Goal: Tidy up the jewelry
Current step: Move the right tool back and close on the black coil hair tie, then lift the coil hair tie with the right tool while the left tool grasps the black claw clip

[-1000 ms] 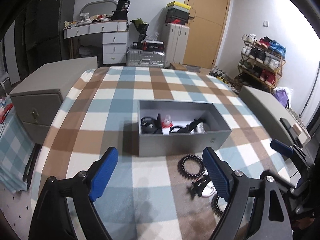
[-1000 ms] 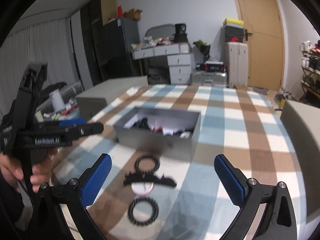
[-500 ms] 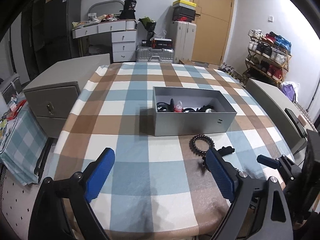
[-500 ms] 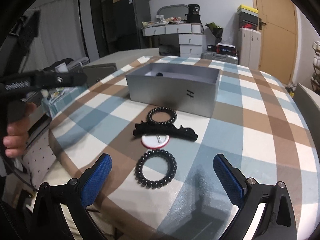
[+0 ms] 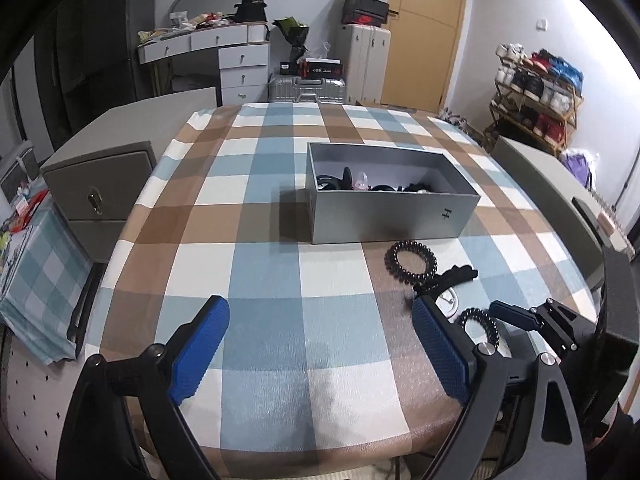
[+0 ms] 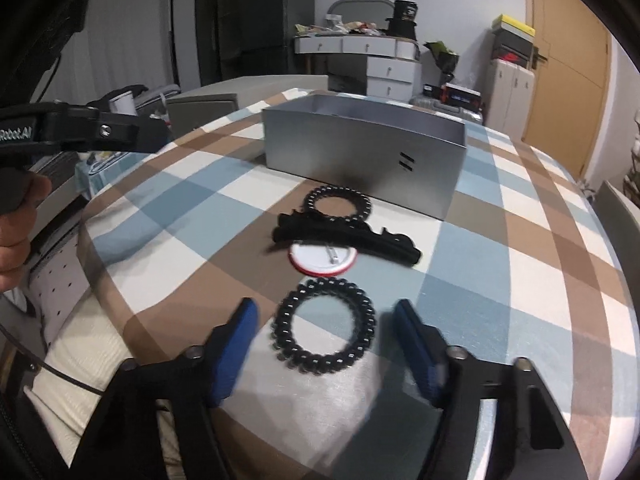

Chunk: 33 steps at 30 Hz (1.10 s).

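Note:
A grey open box (image 5: 390, 216) (image 6: 362, 158) stands mid-table and holds several dark jewelry pieces (image 5: 372, 184). In front of it lie a black spiral bracelet (image 6: 337, 202) (image 5: 411, 262), a black hair clip (image 6: 346, 238) (image 5: 448, 278), a white round badge (image 6: 322, 260) and a nearer black spiral bracelet (image 6: 323, 334) (image 5: 478, 326). My right gripper (image 6: 326, 338) is open, low over the table, its fingers on either side of the nearer bracelet without touching it. My left gripper (image 5: 320, 354) is open and empty above the table's near edge.
The table wears a plaid cloth (image 5: 260, 184). A grey cabinet (image 5: 100, 192) stands at its left and a grey bench (image 5: 556, 176) at its right. Dresser, suitcases and a shoe rack (image 5: 536, 88) stand at the back.
My right gripper has dropped and moved forward to the nearer bracelet, and its fingers have narrowed around it. My left gripper has pulled back slightly and stays open.

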### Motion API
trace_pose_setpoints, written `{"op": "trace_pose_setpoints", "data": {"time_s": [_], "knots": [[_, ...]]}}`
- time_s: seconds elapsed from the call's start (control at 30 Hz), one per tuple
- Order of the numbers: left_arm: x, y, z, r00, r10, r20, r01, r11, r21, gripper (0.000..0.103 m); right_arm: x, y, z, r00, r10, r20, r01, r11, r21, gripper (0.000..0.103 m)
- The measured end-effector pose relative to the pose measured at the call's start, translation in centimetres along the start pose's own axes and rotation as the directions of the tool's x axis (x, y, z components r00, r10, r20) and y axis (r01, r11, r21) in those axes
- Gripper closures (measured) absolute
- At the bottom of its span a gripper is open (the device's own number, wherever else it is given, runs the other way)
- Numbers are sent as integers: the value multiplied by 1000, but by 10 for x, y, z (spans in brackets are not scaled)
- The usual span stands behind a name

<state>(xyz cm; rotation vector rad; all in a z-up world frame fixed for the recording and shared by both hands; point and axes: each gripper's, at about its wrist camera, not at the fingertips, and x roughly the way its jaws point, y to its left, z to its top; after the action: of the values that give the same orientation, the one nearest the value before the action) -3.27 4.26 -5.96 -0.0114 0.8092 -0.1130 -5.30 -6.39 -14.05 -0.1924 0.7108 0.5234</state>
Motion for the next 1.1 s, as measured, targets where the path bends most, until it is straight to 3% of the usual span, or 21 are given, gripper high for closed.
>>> {"op": "trace_pose_setpoints", "data": {"time_s": [0.07, 0.23, 0.5, 0.67, 0.97, 1.03, 1.1], "knots": [[-1, -3, 0, 1000, -1, 0, 1, 1000, 12, 13, -1, 3, 1, 1000, 5, 2, -5, 1000, -14, 56], [5, -11, 4, 1000, -18, -18, 19, 999, 37, 13, -4, 5, -1, 1000, -4, 20, 5, 1000, -26, 67], [35, -39, 13, 992, -81, -93, 94, 985, 145, 13, -21, -18, -1, 996, 2, 86, -7, 998, 59, 67], [58, -57, 19, 973, -166, -160, 191, 970, 154, 13, -31, -44, -3, 993, -23, 116, 5, 989, 149, 67], [74, -96, 27, 959, -190, -209, 244, 930, 276, 14, -48, -84, -15, 986, -67, 153, 22, 959, 283, 67], [78, -99, 27, 956, -193, -219, 253, 923, 291, 20, -52, -87, -18, 984, -72, 166, 20, 956, 292, 67], [82, -101, 27, 951, -196, -239, 262, 921, 289, 42, -54, -88, -18, 982, -68, 177, 13, 956, 294, 67]]}}
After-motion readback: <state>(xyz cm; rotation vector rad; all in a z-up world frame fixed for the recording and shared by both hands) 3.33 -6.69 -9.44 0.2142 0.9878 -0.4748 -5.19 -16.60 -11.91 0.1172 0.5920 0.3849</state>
